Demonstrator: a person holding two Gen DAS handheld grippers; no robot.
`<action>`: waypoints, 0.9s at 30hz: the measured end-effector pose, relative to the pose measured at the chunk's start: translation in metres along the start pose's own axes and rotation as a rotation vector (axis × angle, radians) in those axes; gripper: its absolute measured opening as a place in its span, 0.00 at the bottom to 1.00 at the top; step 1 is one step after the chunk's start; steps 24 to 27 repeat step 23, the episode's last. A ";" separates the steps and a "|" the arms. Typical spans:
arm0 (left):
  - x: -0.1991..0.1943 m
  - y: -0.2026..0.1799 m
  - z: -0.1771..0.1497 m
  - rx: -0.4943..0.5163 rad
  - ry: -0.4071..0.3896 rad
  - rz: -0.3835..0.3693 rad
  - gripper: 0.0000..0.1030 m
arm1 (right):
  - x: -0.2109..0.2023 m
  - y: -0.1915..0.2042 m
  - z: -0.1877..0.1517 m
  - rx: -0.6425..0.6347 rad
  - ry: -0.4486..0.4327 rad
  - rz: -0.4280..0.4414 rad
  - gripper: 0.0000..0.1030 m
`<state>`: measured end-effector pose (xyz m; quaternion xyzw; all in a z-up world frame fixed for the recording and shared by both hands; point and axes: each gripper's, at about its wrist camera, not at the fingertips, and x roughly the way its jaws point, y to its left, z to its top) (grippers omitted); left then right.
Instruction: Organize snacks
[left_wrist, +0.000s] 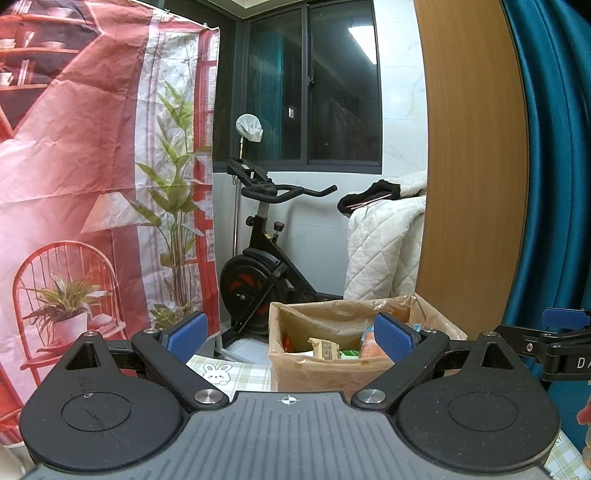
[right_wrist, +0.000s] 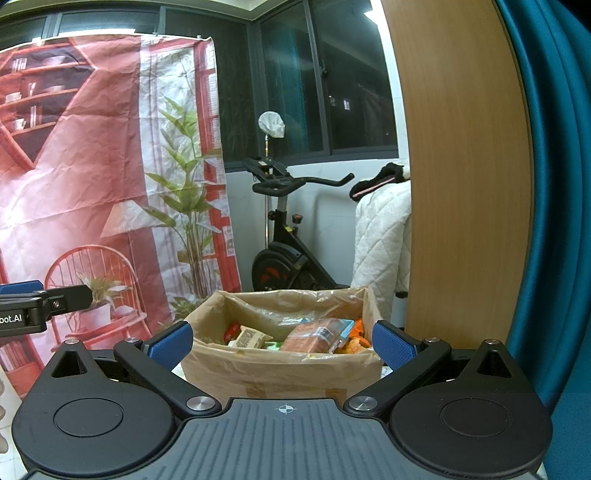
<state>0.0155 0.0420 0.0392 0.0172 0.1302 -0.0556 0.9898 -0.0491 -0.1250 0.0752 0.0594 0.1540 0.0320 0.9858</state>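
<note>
- My left hand-held gripper and right hand-held gripper both hover spread wide and empty, just short of the cardboard box.
- The snacks lie heaped inside the box, on the table.
- Risk, in my judgement: the crinkled liner may snag a fingertip; overlapping packets may lift together.

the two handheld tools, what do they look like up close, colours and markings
Both match. The left tool and the right tool each have a matte black frame with two round discs, silver pivot screws, a ribbed grey centre plate bearing a small crosshair mark, and two fingers faced with textured blue pads. White lettering shows on each tool's side where the other camera catches it, only partly readable. No cables or sleeves are visible.
</note>
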 end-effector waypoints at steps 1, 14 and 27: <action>0.000 0.000 0.000 -0.002 0.001 0.001 0.95 | 0.000 0.000 0.000 0.000 0.000 0.000 0.99; 0.000 0.000 -0.002 -0.009 -0.002 -0.003 0.95 | 0.001 -0.002 -0.001 -0.005 0.007 0.002 0.99; -0.003 -0.003 -0.003 -0.005 -0.016 0.000 0.95 | 0.001 -0.002 -0.001 -0.005 0.008 0.004 0.99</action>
